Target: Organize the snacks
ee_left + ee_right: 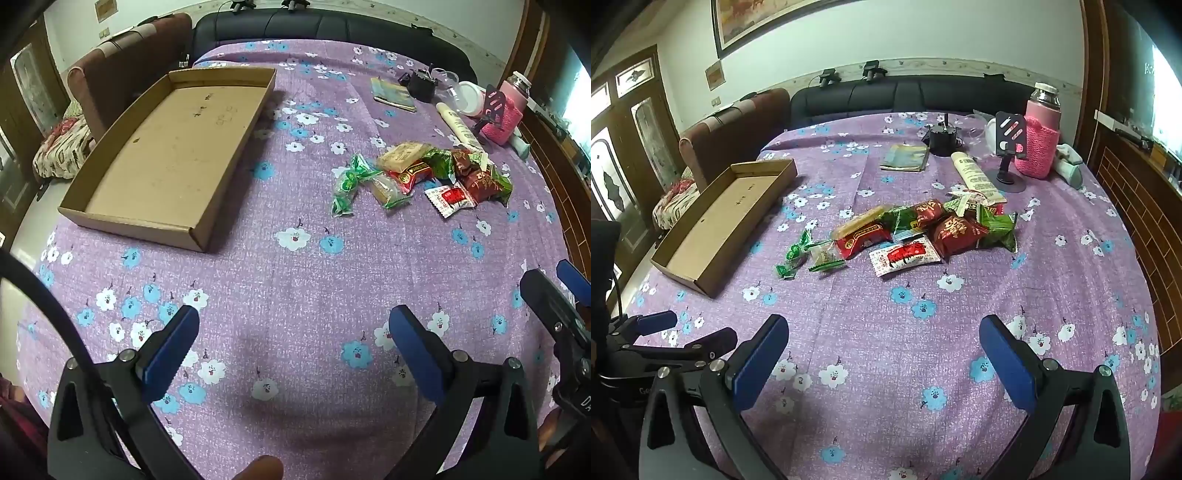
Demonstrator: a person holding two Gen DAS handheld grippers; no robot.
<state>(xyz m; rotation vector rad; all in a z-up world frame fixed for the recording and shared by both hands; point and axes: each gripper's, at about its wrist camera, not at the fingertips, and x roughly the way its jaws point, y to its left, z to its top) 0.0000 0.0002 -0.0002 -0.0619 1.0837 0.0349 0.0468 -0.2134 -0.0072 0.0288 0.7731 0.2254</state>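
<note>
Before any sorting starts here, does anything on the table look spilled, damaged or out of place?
Nothing looks damaged or spilled. The snack packets lie in a loose, overlapping heap on the floral tablecloth, while the cardboard tray beside them sits empty. A white tube lies on its side behind the heap. Both grippers are open and hold nothing.

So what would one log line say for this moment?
snacks: piled on cloth | cardboard tray: empty | left gripper: open, holding nothing | right gripper: open, holding nothing
</note>
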